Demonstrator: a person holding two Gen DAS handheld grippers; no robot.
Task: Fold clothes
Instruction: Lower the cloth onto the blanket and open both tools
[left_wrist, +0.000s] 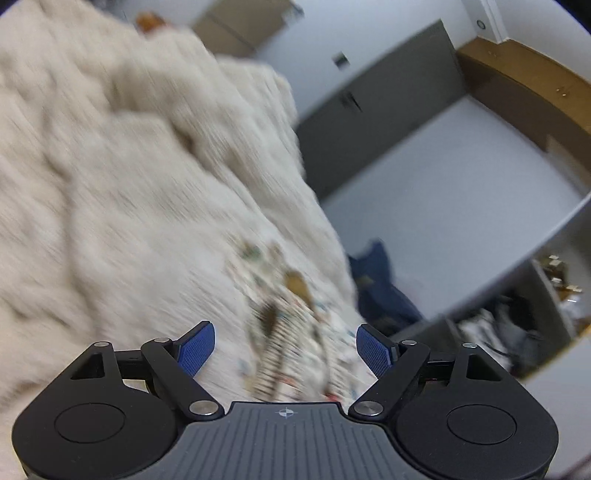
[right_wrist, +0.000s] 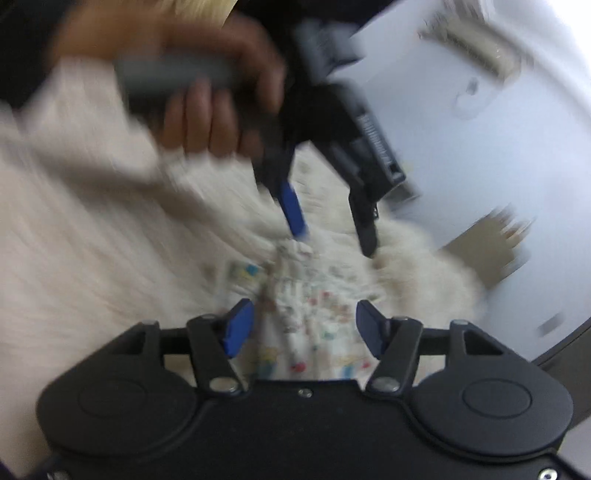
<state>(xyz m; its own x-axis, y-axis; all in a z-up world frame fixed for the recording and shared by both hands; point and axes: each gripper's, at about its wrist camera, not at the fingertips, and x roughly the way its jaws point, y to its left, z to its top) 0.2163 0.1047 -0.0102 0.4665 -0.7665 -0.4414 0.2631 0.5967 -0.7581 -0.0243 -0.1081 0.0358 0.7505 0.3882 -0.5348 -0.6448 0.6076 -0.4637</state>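
Note:
A small white garment with a coloured print (left_wrist: 291, 332) lies on a cream fluffy blanket (left_wrist: 110, 184); both views are motion-blurred. My left gripper (left_wrist: 284, 347) is open just above the garment, its blue pads apart. My right gripper (right_wrist: 303, 325) is open over the same printed garment (right_wrist: 314, 295) from the opposite side. The right wrist view also shows the left gripper (right_wrist: 332, 236), held in a hand (right_wrist: 207, 110), with its fingers spread and their tips at the garment's far edge. Whether any pad touches the cloth cannot be told.
The blanket (right_wrist: 74, 240) covers most of the surface. A dark blue cloth (left_wrist: 384, 288) lies past the blanket's right edge. A grey cabinet (left_wrist: 380, 110), white wall and cluttered shelves (left_wrist: 524, 325) stand beyond.

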